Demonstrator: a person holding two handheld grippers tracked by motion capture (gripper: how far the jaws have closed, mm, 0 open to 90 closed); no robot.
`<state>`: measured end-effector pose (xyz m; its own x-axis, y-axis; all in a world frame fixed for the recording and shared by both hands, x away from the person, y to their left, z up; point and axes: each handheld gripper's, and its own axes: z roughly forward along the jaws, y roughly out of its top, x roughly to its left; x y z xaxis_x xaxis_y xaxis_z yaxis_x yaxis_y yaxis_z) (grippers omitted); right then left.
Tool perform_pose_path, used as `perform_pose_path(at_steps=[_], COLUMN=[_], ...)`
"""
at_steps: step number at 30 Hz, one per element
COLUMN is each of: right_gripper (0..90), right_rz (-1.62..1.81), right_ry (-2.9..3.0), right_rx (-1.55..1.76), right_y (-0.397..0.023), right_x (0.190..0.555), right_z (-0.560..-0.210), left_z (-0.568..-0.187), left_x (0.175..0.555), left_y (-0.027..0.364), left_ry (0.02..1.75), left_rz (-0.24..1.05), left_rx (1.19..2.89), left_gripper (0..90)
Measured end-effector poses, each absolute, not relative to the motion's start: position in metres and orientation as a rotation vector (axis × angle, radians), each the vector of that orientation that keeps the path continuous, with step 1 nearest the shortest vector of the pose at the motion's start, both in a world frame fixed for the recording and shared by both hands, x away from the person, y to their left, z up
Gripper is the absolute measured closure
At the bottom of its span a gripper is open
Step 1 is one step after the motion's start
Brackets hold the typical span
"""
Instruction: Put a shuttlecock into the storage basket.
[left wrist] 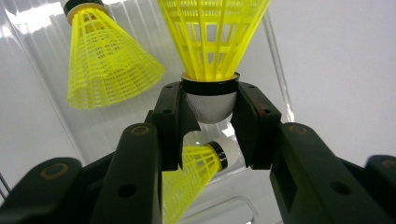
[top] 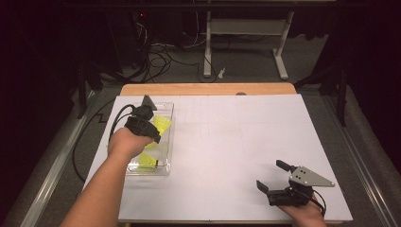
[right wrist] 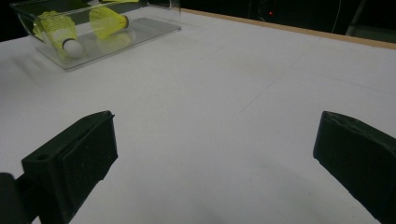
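Over the clear box [top: 166, 124], a yellow shuttlecock [left wrist: 212, 42] is gripped by its white cork tip in the left tool [left wrist: 211, 112]. Well right of the box, the right tool [top: 273, 178] is held open and empty. With only the rounded cork pinched, the shuttlecock could slip out and drop onto the two shuttlecocks lying inside.

At the top edge of the left gripper view, the held shuttlecock [left wrist: 212, 42] has its yellow skirt cut off.
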<state>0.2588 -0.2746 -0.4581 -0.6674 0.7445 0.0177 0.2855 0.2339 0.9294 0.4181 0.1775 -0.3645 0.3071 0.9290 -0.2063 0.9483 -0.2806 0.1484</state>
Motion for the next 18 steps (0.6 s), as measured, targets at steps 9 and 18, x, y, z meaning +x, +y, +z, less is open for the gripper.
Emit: perform_pose_path(at_steps=[9,18], right_gripper=[0.1,0.1], right_rz=[1.426,1.424], right_ry=[2.082,2.083], right_rx=[0.95,0.956], right_y=[-0.275,-0.274], right_x=[0.259,0.259], right_z=[-0.458,-0.459], left_z=[-0.379,-0.391], left_x=[0.42,0.419], left_y=[0.174,0.171], left_ry=[1.727,1.73], left_rz=[-0.129,-0.151], left_rx=[2.341,2.345], left_gripper=[65.3,65.1])
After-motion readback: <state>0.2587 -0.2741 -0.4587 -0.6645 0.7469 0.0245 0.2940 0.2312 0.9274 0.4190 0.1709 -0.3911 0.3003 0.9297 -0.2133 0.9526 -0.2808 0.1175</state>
